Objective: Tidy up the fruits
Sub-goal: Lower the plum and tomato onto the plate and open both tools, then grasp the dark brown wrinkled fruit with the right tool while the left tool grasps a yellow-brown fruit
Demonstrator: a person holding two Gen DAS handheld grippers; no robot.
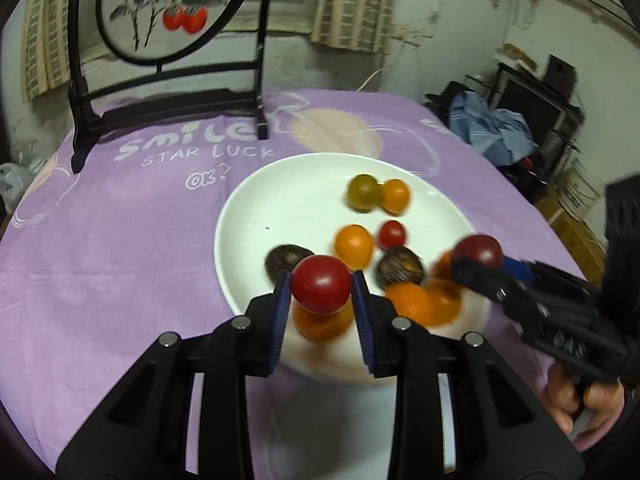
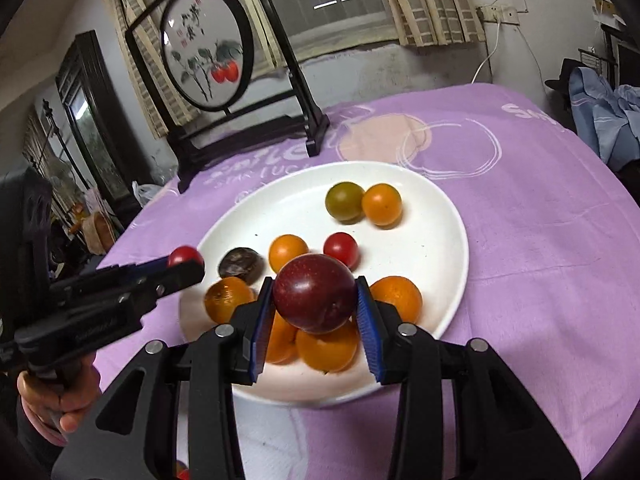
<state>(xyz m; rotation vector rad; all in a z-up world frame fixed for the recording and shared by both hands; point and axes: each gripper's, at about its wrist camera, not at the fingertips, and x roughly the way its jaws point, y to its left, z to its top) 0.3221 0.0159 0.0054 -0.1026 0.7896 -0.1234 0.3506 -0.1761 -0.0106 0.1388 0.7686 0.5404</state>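
Two grippers hang over the near rim of a white plate [image 2: 448, 216] on a purple cloth [image 2: 540, 240]. The left gripper [image 1: 321, 292] is closed on a red cherry tomato [image 1: 320, 283], its blue pads pressed to both sides; the right gripper [image 2: 314, 304] pinches a dark red plum [image 2: 314, 298] the same way. Each held fruit blocks the view of the orange fruits heaped beneath it on the plate's near side. Farther in lie an orange tomato [image 2: 287, 252], a small red tomato [image 2: 340, 249] and a dark wrinkled fruit [image 2: 240, 265], with a green tomato [image 2: 345, 201] touching another orange one [image 2: 382, 204] toward the far rim. Behind the plate stands a black-framed round screen [image 2: 206, 46] painted with red fruits on stems.

The left wrist view is motion-blurred, so the near oranges smear together and their count is unclear. The cloth reads "smile", "STAR LUCK" and "OK?"; the characters on the screen are too small to read. Blue clothing [image 1: 492, 128] is heaped beyond the table's right edge.
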